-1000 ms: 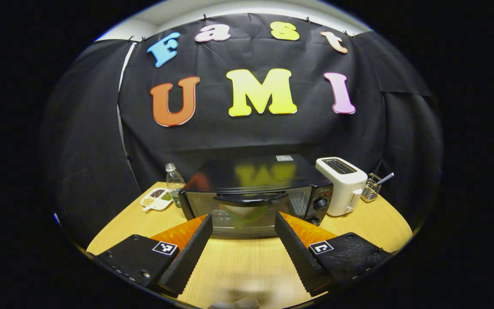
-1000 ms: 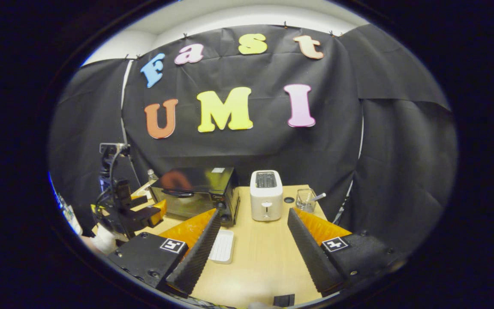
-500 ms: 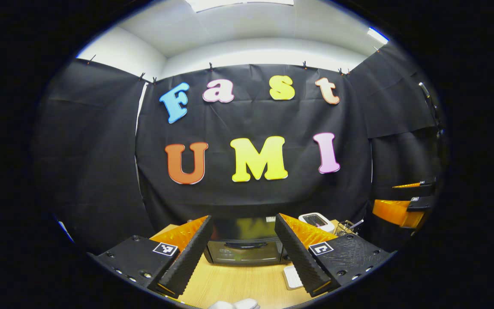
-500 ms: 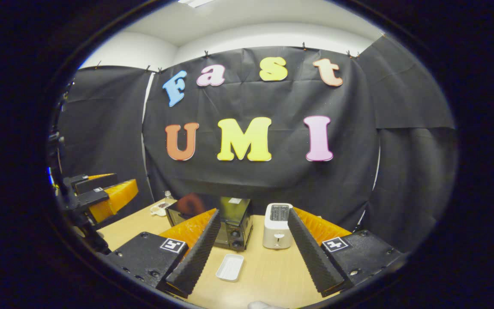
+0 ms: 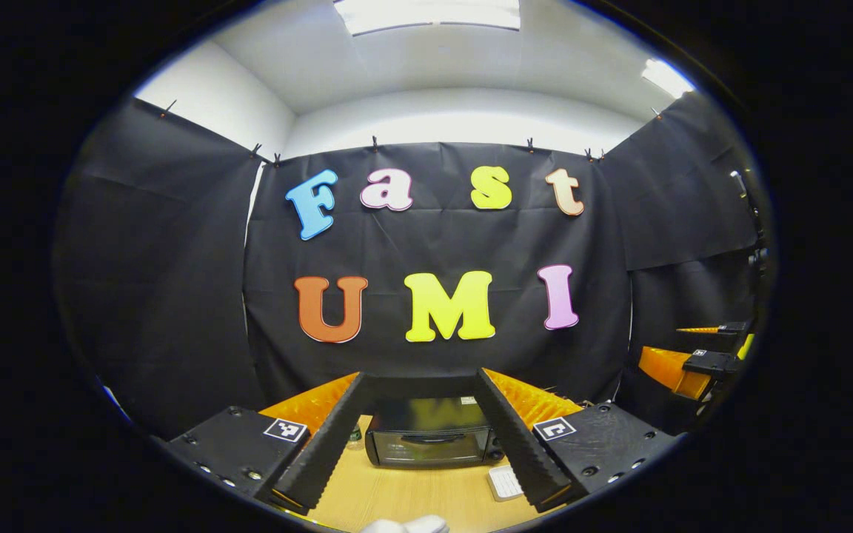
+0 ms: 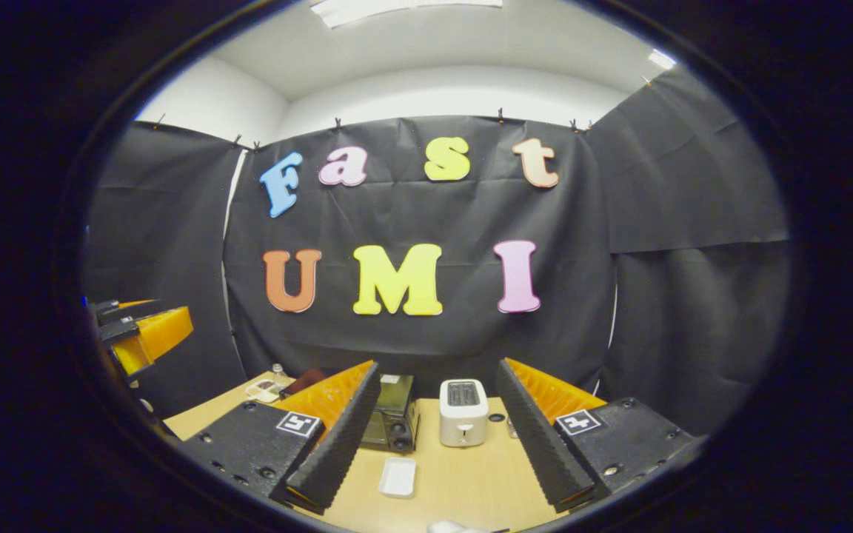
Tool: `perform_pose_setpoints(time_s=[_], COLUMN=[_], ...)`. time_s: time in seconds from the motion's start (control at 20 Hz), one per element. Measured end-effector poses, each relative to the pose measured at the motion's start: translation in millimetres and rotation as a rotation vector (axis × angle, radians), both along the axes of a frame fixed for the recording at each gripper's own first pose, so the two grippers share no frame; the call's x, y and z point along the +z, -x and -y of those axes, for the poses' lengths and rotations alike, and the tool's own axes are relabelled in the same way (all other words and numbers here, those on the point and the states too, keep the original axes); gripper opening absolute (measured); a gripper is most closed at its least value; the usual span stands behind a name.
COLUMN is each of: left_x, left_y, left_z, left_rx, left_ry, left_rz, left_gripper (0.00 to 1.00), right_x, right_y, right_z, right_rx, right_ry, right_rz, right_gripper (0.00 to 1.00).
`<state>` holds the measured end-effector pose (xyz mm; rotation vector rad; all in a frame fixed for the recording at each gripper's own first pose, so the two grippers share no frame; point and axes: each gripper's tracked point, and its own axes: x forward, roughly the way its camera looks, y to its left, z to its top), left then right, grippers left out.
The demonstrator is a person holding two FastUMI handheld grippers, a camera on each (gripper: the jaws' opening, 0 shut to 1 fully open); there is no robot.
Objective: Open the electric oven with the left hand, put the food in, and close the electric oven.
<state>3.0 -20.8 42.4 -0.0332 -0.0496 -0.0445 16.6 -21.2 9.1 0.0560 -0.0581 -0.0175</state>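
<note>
Left gripper (image 5: 422, 444) spread wide, empty, above table (image 5: 412, 496). Right gripper (image 6: 434, 437) likewise, gripping nothing. White tray (image 6: 397, 476) near. Oven (image 5: 430, 442) farther back, door closed. Toaster (image 6: 463, 412) right of oven.

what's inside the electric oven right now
The electric oven door is shut; its glass shows only dim reflections, so the contents cannot be told. A white tray lies on the table in front.

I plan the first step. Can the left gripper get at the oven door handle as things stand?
Probably yes. The left gripper is open and faces the oven squarely; the handle shows between its fingers, with bare table before it. It is far back, so it must approach first.
</note>
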Motion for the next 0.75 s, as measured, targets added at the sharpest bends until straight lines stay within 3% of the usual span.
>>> perform_pose_setpoints(time_s=[0.05,0.1,0.15,0.2,0.25,0.3,0.35,0.45,0.5,0.75], left_x=[-0.5,-0.3,-0.5,1.6,0.9,0.6,1.1,-0.3,-1.0,-1.4], left_y=[0.7,1.4,3.3,4.2,5.1,5.6,5.1,6.5,6.8,10.3], left_z=[-4.0,-7.4,-10.0,-12.0,-13.1,-13.0,-15.0,-18.1,-19.5,-33.0], left_rx=[0.0,-0.003,-0.003,-0.007,-0.011,-0.014,-0.015,-0.016,-0.014,0.009], left_ry=[0.003,0.004,0.005,0.004,0.0,-0.001,-0.002,0.003,0.004,-0.004], left_rz=[0.0,0.0,-0.002,0.003,0.001,0.001,0.001,-0.005,-0.004,-0.01], left_gripper=[0.95,0.95,0.95,0.95,0.95,0.95,0.95,0.95,0.95,0.95], right_x=[1.4,1.8,4.1,5.0,7.0,8.9,10.4,10.2,9.7,10.9], right_y=[3.4,5.4,8.3,10.2,13.0,13.9,15.3,17.5,18.5,26.1], right_z=[-1.8,-2.4,-3.0,-3.7,-4.3,-5.8,-7.0,-10.4,-12.2,-22.3], right_rx=[-0.006,-0.012,-0.017,-0.023,-0.028,-0.031,-0.035,-0.038,-0.038,-0.032], right_ry=[-0.005,-0.011,-0.014,-0.014,-0.013,-0.012,-0.012,-0.01,-0.01,-0.012], right_rz=[0.0,-0.003,0.001,0.002,0.004,0.007,0.009,0.011,0.01,0.009], right_gripper=[0.9,1.0,0.9,1.0,0.9,1.0,0.9,0.9,1.0,1.0])
